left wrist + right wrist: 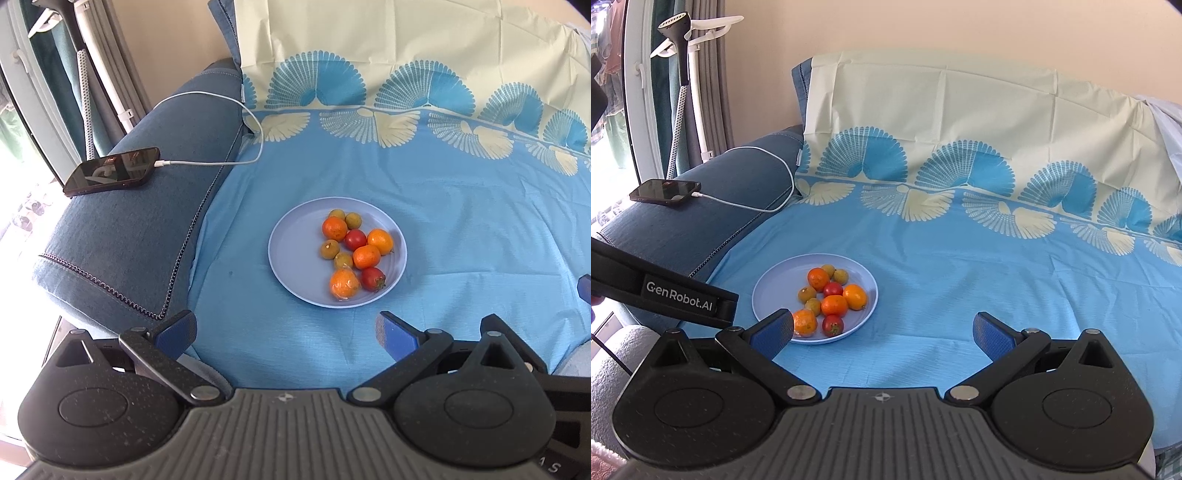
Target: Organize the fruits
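Pale blue plate [291, 284] in the middle of the bedsheet [461, 236], heaped with mixed fruits [354, 251]: oranges, tomatoes, small green ones. Left claw [286, 328] and right claw [882, 330] both spread wide, empty, just short of the plate. Fits either gathering finished or sorting pending.

One round pale blue plate [291, 236] is seen on one blue patterned sheet [461, 221]. Ten small fruits are counted on the plate: four orange citrus fruits [334, 228], two red tomatoes [355, 239] and four small yellow-green fruits [330, 249]. One dark phone [110, 171] is counted on the sofa arm, and one white cable [221, 160] is plugged into it. Two grippers are counted: the left gripper [286, 330] and the right gripper [884, 330], each shown with two blue-padded fingers.
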Demonstrator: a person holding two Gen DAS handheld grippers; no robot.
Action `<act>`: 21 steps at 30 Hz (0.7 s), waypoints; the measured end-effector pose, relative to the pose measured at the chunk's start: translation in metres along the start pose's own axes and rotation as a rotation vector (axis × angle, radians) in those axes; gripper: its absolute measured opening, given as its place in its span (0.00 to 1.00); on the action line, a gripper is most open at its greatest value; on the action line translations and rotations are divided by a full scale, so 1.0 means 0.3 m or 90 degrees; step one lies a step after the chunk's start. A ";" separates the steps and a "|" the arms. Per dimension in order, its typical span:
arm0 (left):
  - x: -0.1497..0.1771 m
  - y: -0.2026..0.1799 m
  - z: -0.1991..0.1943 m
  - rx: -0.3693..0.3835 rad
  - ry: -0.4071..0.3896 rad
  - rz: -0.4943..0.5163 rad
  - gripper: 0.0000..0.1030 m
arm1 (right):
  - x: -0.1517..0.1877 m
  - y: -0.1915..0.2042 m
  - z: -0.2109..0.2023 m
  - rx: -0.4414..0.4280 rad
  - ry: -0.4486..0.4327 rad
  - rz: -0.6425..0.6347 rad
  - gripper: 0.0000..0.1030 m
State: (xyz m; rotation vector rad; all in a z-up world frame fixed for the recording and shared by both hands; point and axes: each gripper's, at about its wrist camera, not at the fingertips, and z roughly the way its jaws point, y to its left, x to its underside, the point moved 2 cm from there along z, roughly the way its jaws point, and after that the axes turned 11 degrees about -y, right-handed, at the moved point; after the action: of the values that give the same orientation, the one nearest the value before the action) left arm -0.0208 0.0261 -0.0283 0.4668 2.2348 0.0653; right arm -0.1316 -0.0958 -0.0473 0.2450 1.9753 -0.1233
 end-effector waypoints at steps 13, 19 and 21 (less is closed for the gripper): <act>0.002 0.005 0.003 -0.004 0.002 -0.002 1.00 | -0.006 0.008 0.007 -0.005 0.000 -0.014 0.99; 0.002 0.005 0.007 -0.006 0.006 -0.002 1.00 | -0.008 0.012 0.008 -0.006 0.002 -0.019 0.99; 0.001 0.005 0.009 -0.006 0.008 -0.004 1.00 | -0.009 0.012 0.009 -0.006 0.002 -0.021 0.99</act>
State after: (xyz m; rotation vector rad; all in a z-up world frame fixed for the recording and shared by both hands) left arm -0.0185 0.0273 -0.0299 0.4560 2.2472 0.0767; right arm -0.1271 -0.0932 -0.0459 0.2063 1.9829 -0.1345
